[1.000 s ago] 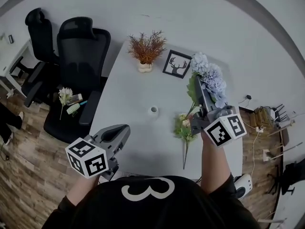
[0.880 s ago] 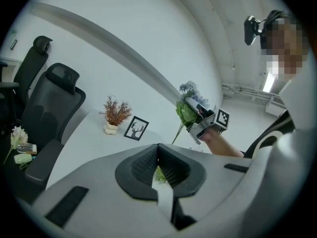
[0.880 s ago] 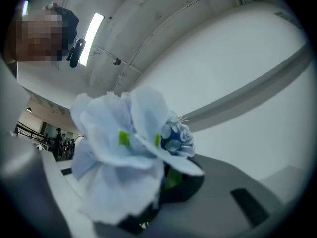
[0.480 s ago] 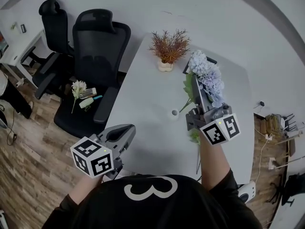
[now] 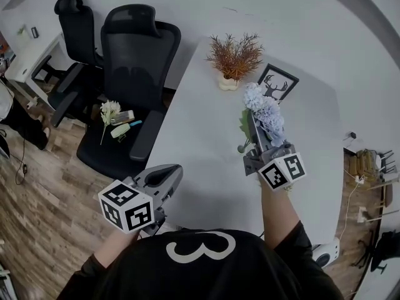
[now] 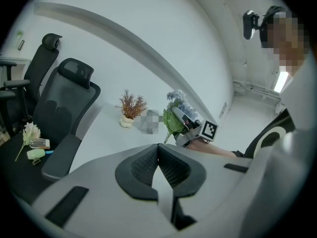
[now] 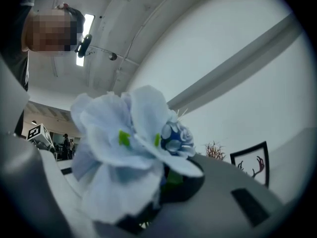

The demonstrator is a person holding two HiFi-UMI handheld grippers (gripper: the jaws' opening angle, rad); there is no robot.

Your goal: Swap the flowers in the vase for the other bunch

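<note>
blue flower bunch (image 5: 264, 110) clamped by its stem in right gripper (image 5: 252, 127), held over surface (image 5: 200, 136) | left gripper (image 5: 170, 174) jaws together, empty | likely light, soft petals, stiffer stem: hold stem, not heads

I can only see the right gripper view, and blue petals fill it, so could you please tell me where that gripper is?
Observer: The right gripper holds the blue bunch over the white table, in front of the framed deer picture.
Operator: Thank you. Is the left gripper carrying anything?
Observer: No, the left gripper has its jaws together with nothing between them.
Operator: Are there any other flowers nearby?
Observer: A white flower lies on the seat of the black chair beside the table.
</note>
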